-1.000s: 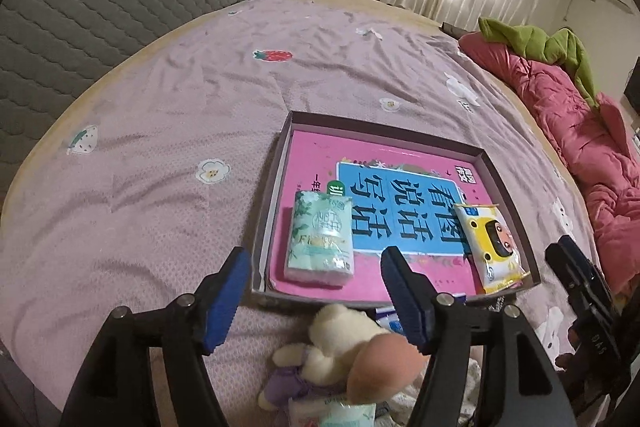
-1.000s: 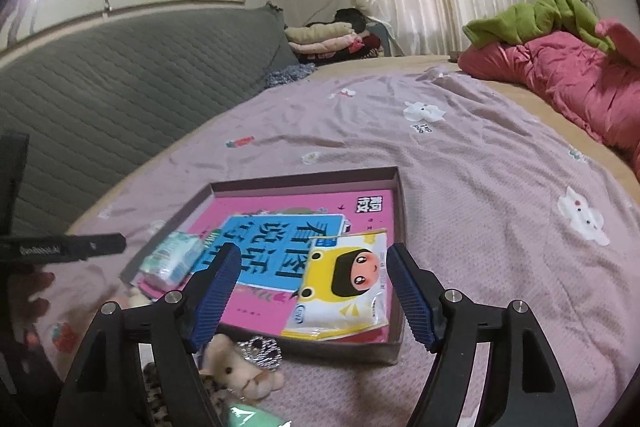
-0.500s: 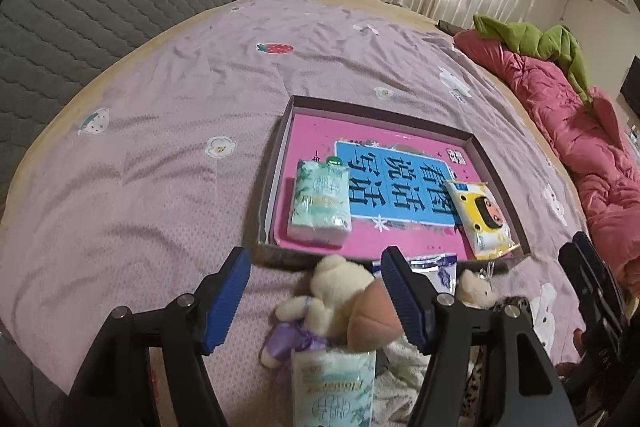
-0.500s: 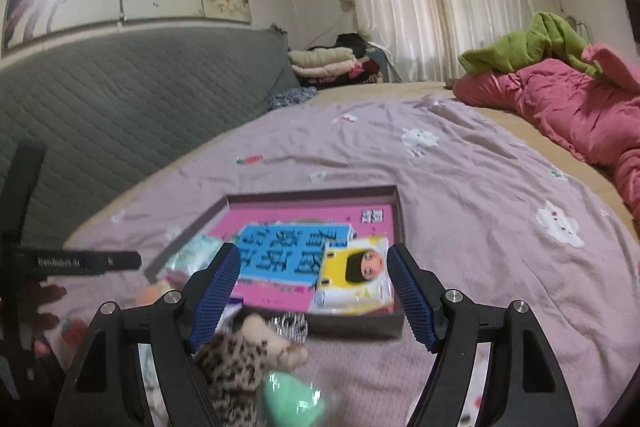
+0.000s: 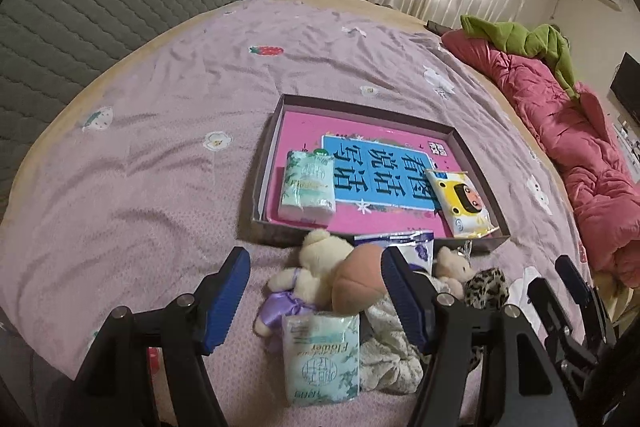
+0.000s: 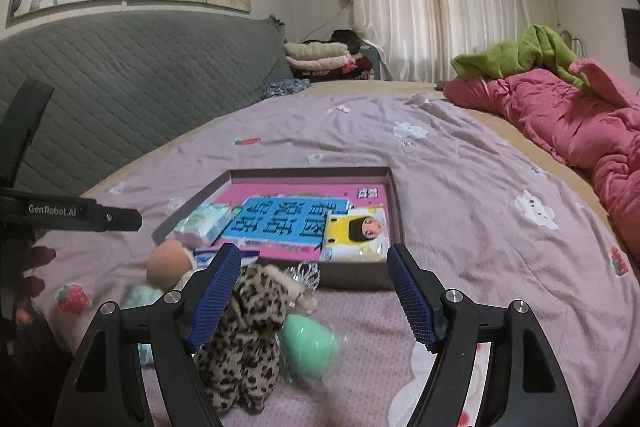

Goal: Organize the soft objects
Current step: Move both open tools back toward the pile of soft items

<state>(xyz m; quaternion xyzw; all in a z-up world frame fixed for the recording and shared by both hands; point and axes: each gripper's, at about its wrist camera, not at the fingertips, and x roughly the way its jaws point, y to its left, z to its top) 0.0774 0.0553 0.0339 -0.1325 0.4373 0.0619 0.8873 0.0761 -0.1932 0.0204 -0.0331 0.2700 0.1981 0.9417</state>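
Both the left gripper (image 5: 316,301) and right gripper (image 6: 314,293) hang empty, jaws spread. At lower centre the soft toys (image 5: 320,275) pile before the tray (image 5: 264,183); the left finger (image 6: 216,293) half hides the leopard plush (image 6: 244,339)

In the right wrist view the mint-green ball (image 6: 310,345) at lower centre is blurred. The leopard-print toy (image 6: 244,339) is partly covered by a gripper finger. The tissue pack (image 5: 320,357) sits half behind the cream bear (image 5: 316,267) in the left wrist view.
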